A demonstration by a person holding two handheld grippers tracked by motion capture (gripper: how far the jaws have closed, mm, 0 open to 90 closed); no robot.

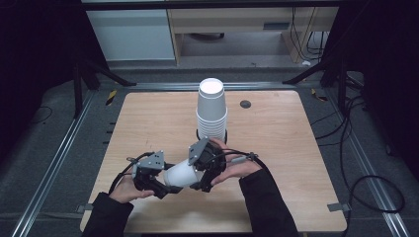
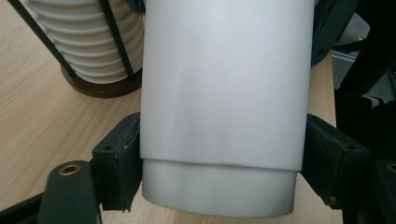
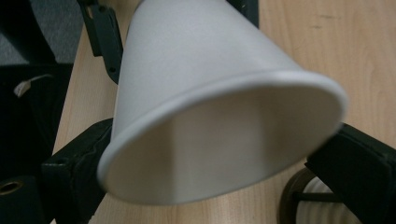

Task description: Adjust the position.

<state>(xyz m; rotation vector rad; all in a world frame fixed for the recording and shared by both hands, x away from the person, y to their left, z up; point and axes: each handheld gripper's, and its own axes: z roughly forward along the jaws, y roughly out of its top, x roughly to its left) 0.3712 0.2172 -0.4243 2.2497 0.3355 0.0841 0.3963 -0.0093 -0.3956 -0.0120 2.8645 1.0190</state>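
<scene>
One white paper cup (image 1: 181, 175) hangs on its side above the table's near edge, caught between both tools: the left gripper (image 1: 160, 186) pinches its base end, jaws pressed to the wall, and the right gripper (image 1: 201, 174) clamps near the rim. It sits apart from the stack of cups (image 1: 212, 111) in its dark holder (upside down, mid-table), so I judge one cup pulled, many left. Light wooden table (image 1: 276, 143), grey floor, dark frame legs around.

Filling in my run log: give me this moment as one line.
left hand-held gripper: shut on paper cup | right hand-held gripper: shut on paper cup | cup held sideways above table | cup stack upright behind
</scene>
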